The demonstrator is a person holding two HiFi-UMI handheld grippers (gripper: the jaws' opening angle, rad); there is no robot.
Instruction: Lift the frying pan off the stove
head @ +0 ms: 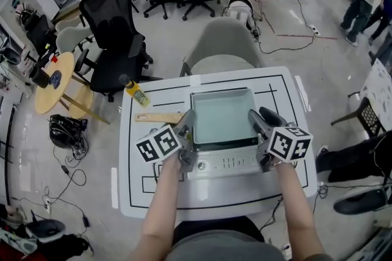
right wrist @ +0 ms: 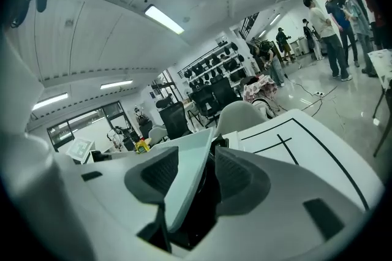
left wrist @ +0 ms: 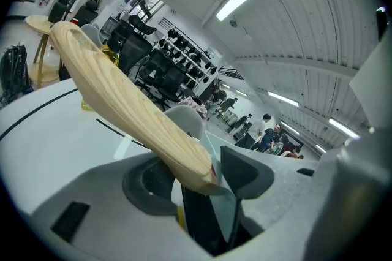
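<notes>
A square pale-green frying pan (head: 222,116) sits on a white stove (head: 226,166) on the table. Its wooden handle (head: 158,118) points left. My left gripper (head: 187,134) is at the pan's left side, beside the handle's root. In the left gripper view the handle (left wrist: 122,106) runs over the jaws and the pan's wall (left wrist: 222,204) stands between them, with a dark gap on one side; the left gripper (left wrist: 208,192) is open. My right gripper (head: 262,123) straddles the pan's right rim (right wrist: 190,174). The right gripper (right wrist: 195,183) is open too, with space beside the rim.
A yellow bottle (head: 136,93) lies on the white table (head: 153,198) behind the handle. A grey chair (head: 223,45) stands at the far edge, a black office chair (head: 113,33) and a round wooden table (head: 52,85) to the left. People stand at the far right.
</notes>
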